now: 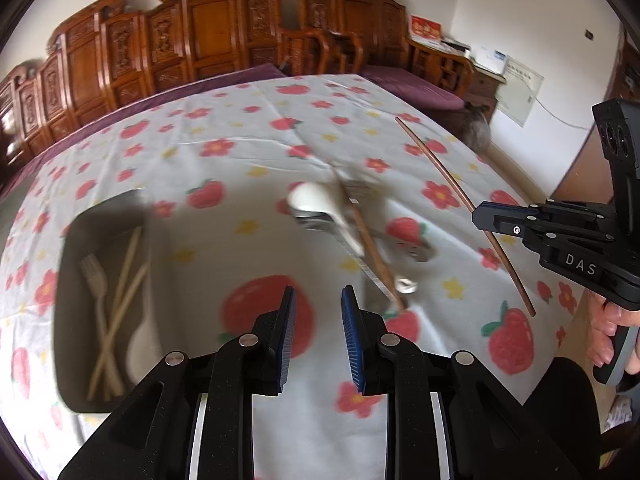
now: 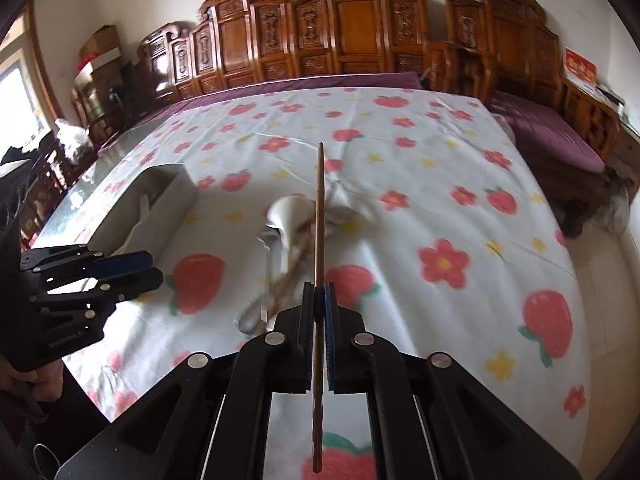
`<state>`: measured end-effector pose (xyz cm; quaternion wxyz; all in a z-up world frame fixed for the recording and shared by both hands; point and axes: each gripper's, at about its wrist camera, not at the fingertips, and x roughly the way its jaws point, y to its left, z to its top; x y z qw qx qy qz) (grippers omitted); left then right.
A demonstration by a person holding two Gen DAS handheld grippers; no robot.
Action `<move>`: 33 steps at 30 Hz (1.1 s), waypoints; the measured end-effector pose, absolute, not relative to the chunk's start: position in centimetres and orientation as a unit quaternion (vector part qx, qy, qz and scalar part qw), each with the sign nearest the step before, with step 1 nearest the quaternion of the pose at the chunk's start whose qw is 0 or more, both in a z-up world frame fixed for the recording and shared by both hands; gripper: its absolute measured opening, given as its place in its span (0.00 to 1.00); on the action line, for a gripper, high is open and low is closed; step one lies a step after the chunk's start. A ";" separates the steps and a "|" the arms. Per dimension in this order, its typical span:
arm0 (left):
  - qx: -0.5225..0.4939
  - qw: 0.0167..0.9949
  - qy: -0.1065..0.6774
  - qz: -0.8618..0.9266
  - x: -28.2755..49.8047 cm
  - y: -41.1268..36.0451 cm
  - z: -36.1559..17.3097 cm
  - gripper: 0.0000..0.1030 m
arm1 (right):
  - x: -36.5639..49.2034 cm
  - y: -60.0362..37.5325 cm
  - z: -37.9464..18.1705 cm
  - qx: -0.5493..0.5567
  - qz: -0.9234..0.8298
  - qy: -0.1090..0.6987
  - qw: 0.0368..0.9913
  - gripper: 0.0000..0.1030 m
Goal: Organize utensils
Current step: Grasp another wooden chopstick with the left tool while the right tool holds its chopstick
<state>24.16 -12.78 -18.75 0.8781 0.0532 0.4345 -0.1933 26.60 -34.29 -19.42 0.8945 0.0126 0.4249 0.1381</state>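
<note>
My right gripper (image 2: 319,294) is shut on a brown chopstick (image 2: 319,216) and holds it above the table; the chopstick also shows in the left wrist view (image 1: 448,184), with the right gripper (image 1: 486,216) at the right. My left gripper (image 1: 316,300) is open and empty above the cloth, right of the grey tray (image 1: 70,280); it also shows in the right wrist view (image 2: 144,266). The tray holds a pale fork (image 1: 96,284), pale chopsticks (image 1: 124,292) and a white spoon (image 1: 140,344). A pile with a white spoon (image 1: 316,200), a brown chopstick (image 1: 372,248) and metal utensils (image 1: 344,240) lies mid-table.
The table carries a white cloth with strawberries and flowers (image 2: 440,184). Carved wooden benches with purple cushions (image 2: 344,40) stand behind it. A furry animal (image 2: 600,208) is by the table's far right corner.
</note>
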 end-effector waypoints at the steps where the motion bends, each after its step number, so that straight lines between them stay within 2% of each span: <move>1: 0.056 0.876 0.437 -0.197 24.2 -13.6 -19.0 0.21 | 26.4 -34.8 -19.6 0.015 0.135 0.426 0.895 0.06; 15: 0.046 0.844 0.488 -0.218 25.1 -19.1 -23.2 0.20 | 26.5 -37.9 -21.0 0.040 0.123 0.434 0.892 0.06; 23: 0.055 0.839 0.502 -0.202 25.7 -19.7 -24.4 0.06 | 26.2 -37.6 -20.4 0.042 0.130 0.425 0.895 0.06; 33: 0.065 0.846 0.497 -0.183 25.5 -19.2 -23.9 0.05 | 25.9 -37.4 -19.7 0.041 0.133 0.419 0.897 0.06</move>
